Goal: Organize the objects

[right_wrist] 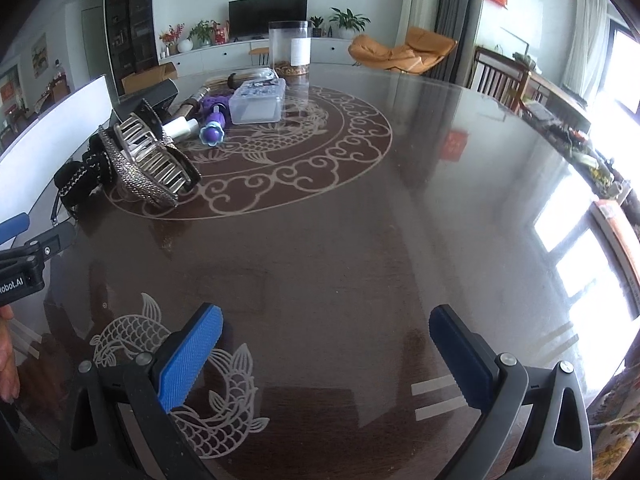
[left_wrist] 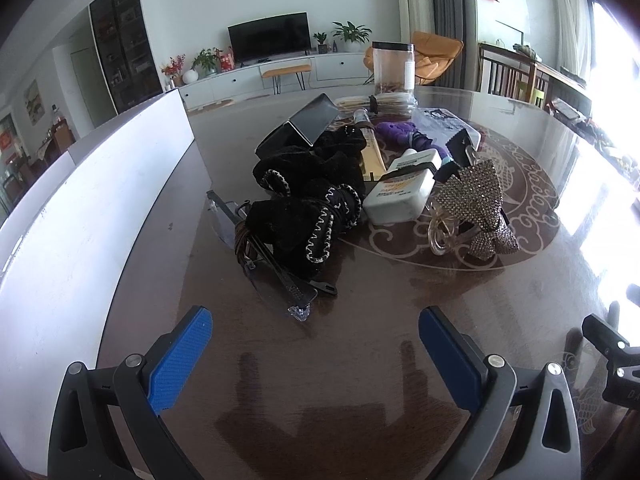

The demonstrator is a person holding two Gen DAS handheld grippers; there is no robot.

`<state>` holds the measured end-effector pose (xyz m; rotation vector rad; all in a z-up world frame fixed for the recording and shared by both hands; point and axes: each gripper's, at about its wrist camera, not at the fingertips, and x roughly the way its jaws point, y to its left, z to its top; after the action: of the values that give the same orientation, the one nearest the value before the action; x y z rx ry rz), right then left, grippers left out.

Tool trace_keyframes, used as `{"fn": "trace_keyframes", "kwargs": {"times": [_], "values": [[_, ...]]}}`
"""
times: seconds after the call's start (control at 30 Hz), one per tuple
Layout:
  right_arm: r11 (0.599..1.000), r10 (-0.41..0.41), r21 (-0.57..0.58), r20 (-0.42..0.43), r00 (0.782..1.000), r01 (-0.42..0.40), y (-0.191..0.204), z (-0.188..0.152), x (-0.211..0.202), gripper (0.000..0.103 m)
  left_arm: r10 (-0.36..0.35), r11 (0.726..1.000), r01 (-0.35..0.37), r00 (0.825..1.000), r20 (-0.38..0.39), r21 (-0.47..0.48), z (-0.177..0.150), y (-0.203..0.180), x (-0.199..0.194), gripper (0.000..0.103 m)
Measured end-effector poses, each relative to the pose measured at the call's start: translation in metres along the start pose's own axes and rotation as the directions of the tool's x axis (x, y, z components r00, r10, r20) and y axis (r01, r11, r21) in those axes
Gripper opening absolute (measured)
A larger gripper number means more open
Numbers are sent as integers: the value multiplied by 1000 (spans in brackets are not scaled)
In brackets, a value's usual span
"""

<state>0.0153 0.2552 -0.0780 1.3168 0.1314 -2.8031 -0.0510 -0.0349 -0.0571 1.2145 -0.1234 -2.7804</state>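
Observation:
A heap of small things lies on the dark glass table [left_wrist: 400,300]. In the left wrist view a black fuzzy scrunchie [left_wrist: 308,196] is nearest, with clear-framed glasses [left_wrist: 276,276] under it. Right of it lie a white bottle [left_wrist: 402,192], a rhinestone bow clip [left_wrist: 476,208], a purple toy [left_wrist: 400,134] and a black box [left_wrist: 308,124]. My left gripper [left_wrist: 316,344] is open, just short of the glasses. My right gripper [right_wrist: 326,344] is open over bare table; the bow clip [right_wrist: 148,164], a clear lidded box [right_wrist: 258,100] and the purple toy [right_wrist: 214,122] lie far left of it.
A white board [left_wrist: 100,220] runs along the table's left side. A tall clear jar [left_wrist: 392,68] stands behind the heap. The right gripper's body [left_wrist: 612,352] shows at the right edge of the left view. A hand [right_wrist: 8,360] is at the right view's left edge.

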Motion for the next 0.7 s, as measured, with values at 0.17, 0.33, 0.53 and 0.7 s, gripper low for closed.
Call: {"fn": "trace_keyframes", "kwargs": {"times": [0.17, 0.33, 0.53, 0.7], "values": [[1000, 11, 18, -12, 1000, -11, -5, -1, 1, 103, 6, 1000, -6, 1000, -3, 12, 0, -1, 1, 103], [999, 31, 42, -19, 999, -30, -7, -1, 2, 103, 5, 1000, -5, 1000, -10, 11, 0, -1, 1, 103], [999, 26, 45, -12, 1000, -26, -8, -1, 3, 103, -15, 1000, 14, 998, -66, -4, -7, 10, 1, 103], [999, 25, 45, -7, 1000, -24, -8, -1, 3, 103, -33, 999, 32, 993, -114, -8, -24, 26, -8, 103]]}}
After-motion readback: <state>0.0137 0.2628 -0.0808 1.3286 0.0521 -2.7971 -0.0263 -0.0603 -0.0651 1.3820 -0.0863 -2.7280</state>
